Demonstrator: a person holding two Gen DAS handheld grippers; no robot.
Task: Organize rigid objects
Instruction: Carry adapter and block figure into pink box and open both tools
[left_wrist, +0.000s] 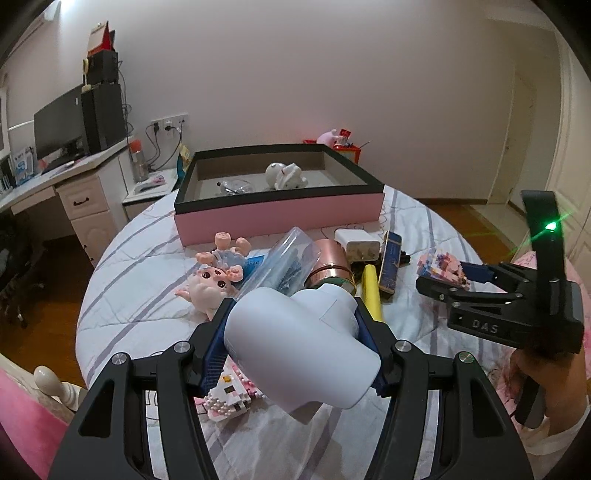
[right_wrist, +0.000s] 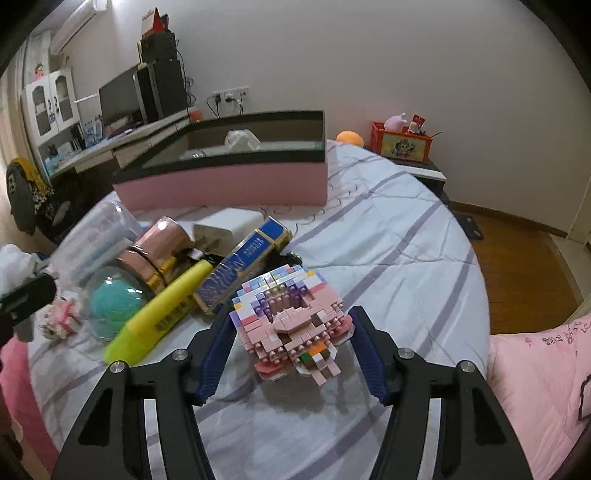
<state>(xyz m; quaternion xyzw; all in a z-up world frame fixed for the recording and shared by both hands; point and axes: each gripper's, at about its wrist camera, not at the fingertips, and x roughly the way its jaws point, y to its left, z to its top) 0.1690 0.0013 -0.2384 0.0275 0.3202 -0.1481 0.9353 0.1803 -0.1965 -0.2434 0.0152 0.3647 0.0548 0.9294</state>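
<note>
Left wrist view: the left gripper (left_wrist: 295, 339) is clamped on a white plastic device (left_wrist: 295, 343), both blue pads pressed against its sides, and the device is held clear of the striped bedcover (left_wrist: 147, 295). Beneath it lies a small pink-and-white brick figure (left_wrist: 229, 391). Ahead sit a doll (left_wrist: 214, 280), a clear plastic bag (left_wrist: 284, 258), a rose-gold cylinder (left_wrist: 328, 264), a white charger (left_wrist: 356, 243), a yellow tube (left_wrist: 373, 295) and a blue packet (left_wrist: 389, 264). Farther back, a pink box with a black rim (left_wrist: 280, 218) rests on the bed and holds white toys (left_wrist: 286, 176). Right wrist view: the right gripper (right_wrist: 291, 350) straddles a pink brick model (right_wrist: 291, 325) that sits on the bedcover; its left pad touches the model's edge, and a narrow gap shows at the right pad, so the model is not yet pinched.
</note>
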